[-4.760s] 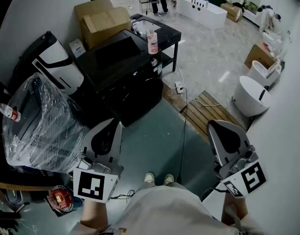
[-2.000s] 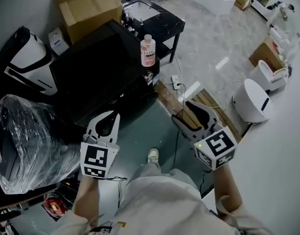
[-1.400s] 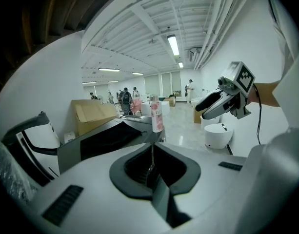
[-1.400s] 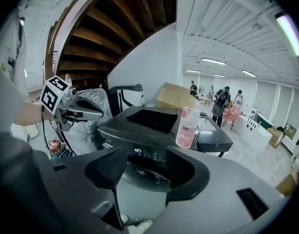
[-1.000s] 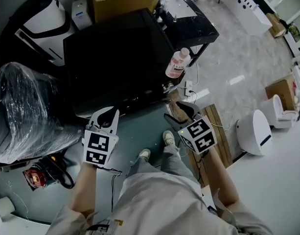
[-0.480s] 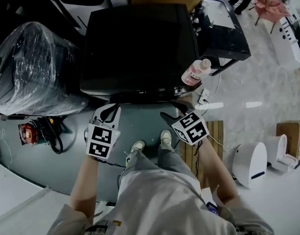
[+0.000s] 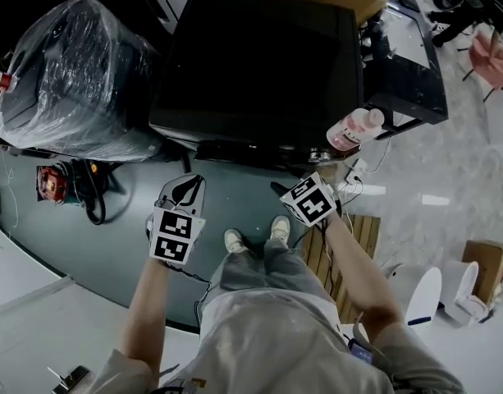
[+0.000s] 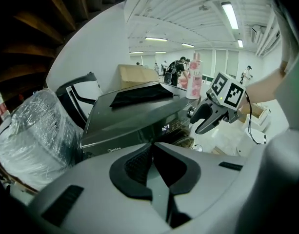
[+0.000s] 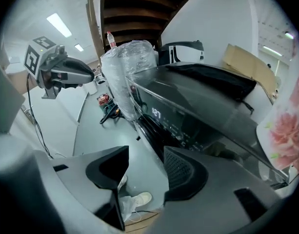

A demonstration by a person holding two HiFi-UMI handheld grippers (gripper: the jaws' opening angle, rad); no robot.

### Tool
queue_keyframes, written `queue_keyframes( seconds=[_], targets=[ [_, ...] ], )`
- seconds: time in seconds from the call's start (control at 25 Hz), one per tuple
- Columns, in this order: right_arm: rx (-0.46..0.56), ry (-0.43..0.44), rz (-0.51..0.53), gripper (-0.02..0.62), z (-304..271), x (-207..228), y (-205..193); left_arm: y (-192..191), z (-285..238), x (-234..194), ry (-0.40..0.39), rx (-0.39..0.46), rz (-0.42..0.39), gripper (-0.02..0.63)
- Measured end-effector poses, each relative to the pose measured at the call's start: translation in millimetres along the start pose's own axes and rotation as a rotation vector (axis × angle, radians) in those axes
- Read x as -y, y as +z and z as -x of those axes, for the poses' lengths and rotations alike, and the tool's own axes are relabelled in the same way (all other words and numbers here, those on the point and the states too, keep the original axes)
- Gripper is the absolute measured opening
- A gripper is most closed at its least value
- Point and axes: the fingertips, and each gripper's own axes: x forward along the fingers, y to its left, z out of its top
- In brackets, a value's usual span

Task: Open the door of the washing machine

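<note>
A: Black front-loading washing machine (image 7: 259, 64): where, and facing which way?

B: Straight ahead of both tongs, on the grey floor (image 7: 112, 245). Lit control panel (image 9: 159, 116) turned toward the person, stretched left to right across the head view.

A: Counts?

B: One machine, two tongs, one pink flower-printed bottle (image 7: 354, 130) on its right front corner.

A: Jaws?

B: On the left gripper (image 8: 152, 146), pressed together on nothing. On the right gripper (image 9: 145, 155), spread, just narrowed slightly; only floor and a white shoe (image 9: 137, 199) seen between.
</note>
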Motion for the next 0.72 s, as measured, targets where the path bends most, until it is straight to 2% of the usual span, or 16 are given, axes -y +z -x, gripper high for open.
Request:
queue_keyframes(
  seconds=[0.28, 0.72],
  targets=[
    [-0.039, -0.012, 0.021, 0.238, -38.0, 9.4, -5.5, -17.7, -7.0, -8.1, 0.039, -0.019, 0.038, 0.029],
    [-0.089, -0.035, 0.013, 0.238, -81.9, 18.2, -21.4, -44.9, -38.4, -14.6, 0.013, -0.05, 0.074, 0.029]
  ],
)
